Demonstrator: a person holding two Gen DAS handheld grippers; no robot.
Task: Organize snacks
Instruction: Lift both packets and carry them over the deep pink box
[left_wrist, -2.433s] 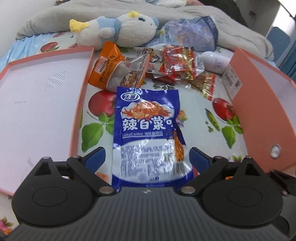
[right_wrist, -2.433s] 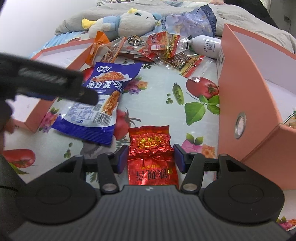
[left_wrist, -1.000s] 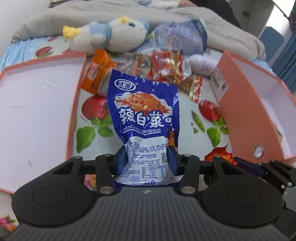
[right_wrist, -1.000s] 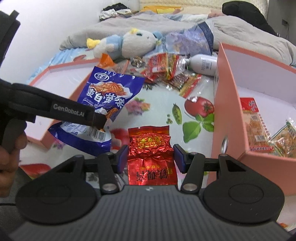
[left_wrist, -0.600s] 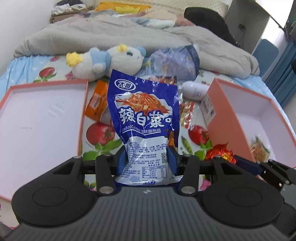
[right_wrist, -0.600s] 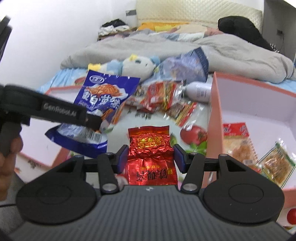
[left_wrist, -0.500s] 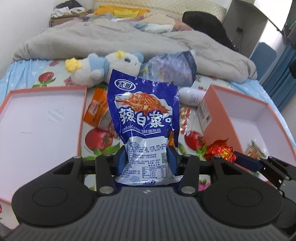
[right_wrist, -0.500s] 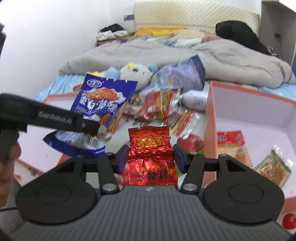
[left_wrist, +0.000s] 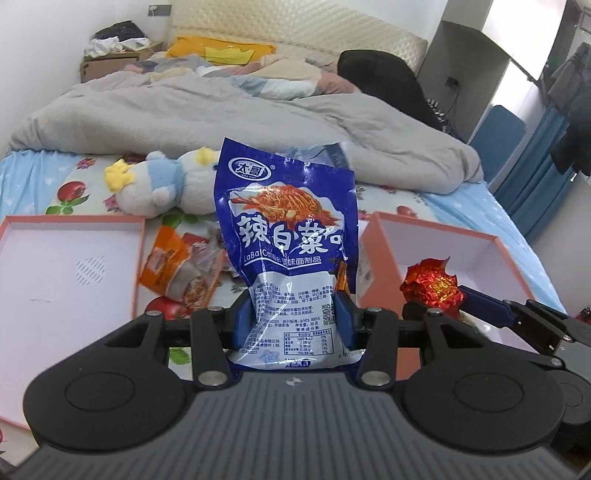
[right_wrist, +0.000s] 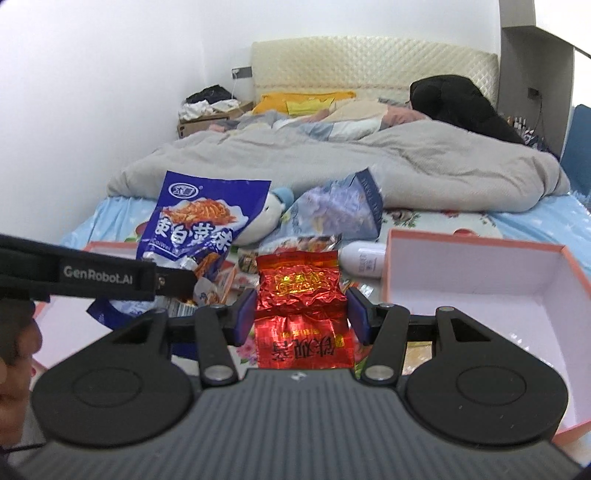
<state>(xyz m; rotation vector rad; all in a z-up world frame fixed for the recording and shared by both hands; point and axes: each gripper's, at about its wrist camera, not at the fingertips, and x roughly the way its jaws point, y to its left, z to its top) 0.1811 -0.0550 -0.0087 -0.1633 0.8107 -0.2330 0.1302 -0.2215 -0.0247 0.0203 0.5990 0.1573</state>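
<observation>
Here, the left hand-held gripper (left_wrist: 293, 325) pinches the blue snack pouch (left_wrist: 288, 236) near its lower seam; the right hand-held gripper (right_wrist: 301, 319) clamps the red foil packet (right_wrist: 301, 295) across its middle. Both hang above the bed, near the pink box (right_wrist: 480, 280). Both look light, soft, crinkly and slippery; edge-on grips suit them.

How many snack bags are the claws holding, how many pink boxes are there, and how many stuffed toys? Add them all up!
Snack bags held: 2, the blue packet in the left claw and the red packet in the right claw
Pink boxes: 2, the left pink box and the right pink box
Stuffed toys: 1, the plush toy
Total: 5
</observation>
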